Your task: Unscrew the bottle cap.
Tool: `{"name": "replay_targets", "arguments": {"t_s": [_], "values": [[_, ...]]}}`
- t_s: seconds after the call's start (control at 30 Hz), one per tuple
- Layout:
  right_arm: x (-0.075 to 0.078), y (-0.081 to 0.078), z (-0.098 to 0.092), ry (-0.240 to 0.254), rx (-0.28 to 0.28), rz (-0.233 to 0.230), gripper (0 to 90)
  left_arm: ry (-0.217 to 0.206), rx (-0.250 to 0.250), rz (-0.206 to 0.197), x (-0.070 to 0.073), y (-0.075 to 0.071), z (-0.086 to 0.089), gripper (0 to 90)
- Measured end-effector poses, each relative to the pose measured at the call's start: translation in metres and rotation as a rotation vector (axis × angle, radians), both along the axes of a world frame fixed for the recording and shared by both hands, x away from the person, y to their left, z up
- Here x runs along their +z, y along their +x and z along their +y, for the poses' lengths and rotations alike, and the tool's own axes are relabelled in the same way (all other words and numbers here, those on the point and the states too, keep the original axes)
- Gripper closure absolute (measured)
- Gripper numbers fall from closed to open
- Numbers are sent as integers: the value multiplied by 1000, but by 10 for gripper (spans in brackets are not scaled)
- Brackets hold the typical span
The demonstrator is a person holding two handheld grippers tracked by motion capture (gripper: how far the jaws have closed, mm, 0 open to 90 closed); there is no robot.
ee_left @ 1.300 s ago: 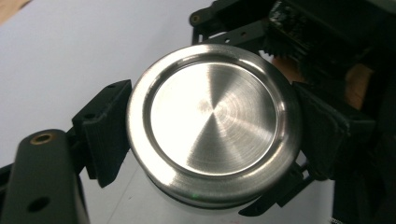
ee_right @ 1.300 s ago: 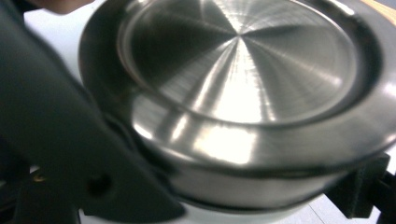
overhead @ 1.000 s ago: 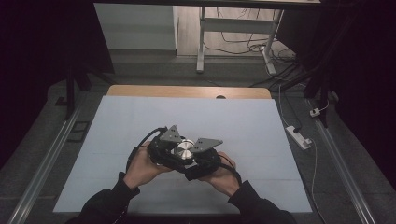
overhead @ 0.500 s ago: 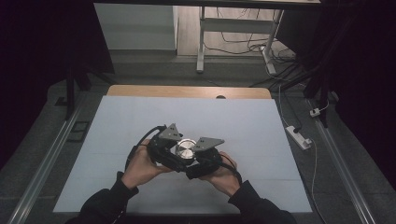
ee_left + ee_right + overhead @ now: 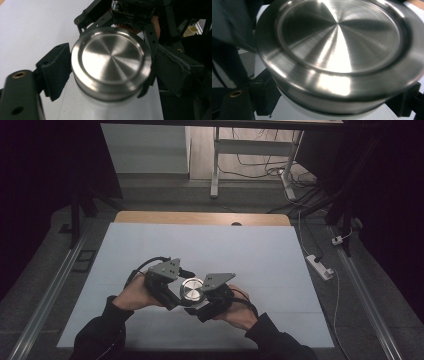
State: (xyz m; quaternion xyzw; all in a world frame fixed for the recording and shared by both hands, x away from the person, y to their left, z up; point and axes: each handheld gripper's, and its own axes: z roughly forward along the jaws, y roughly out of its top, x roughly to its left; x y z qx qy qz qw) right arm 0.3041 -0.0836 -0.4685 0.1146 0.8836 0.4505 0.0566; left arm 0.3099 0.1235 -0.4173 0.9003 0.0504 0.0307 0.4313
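A white bottle (image 5: 294, 111) with a round brushed-steel lid (image 5: 191, 289) is held upright between both hands over the near middle of the white table (image 5: 250, 255). My left gripper (image 5: 175, 292) comes in from the left. In the left gripper view its pads (image 5: 57, 67) press both sides of the steel lid (image 5: 111, 60), the jaws having just been closing on it. My right gripper (image 5: 204, 301) comes in from the right. In the right gripper view its jaws clamp the white body just under the lid (image 5: 339, 37).
A wooden strip (image 5: 200, 218) runs along the table's far edge. Grey floor with metal rails flanks both sides. A white power strip (image 5: 320, 266) and cables lie on the floor at the right, and a table leg (image 5: 215, 165) stands beyond.
My left gripper has shifted a little to the left and toward the person around the lid. The right gripper and bottle have barely moved.
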Motion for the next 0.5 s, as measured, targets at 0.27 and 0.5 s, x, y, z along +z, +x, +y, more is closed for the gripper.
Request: {"name": "replay_targets", "arguments": {"t_s": [0.27,0.5], "values": [[1,0,0,-4,-35,-10,150,0,108,-1,0,-2,-8,203],[-1,10,-7,-16,-197,-6,150,7,436,20,0,-10,-36,203]]}}
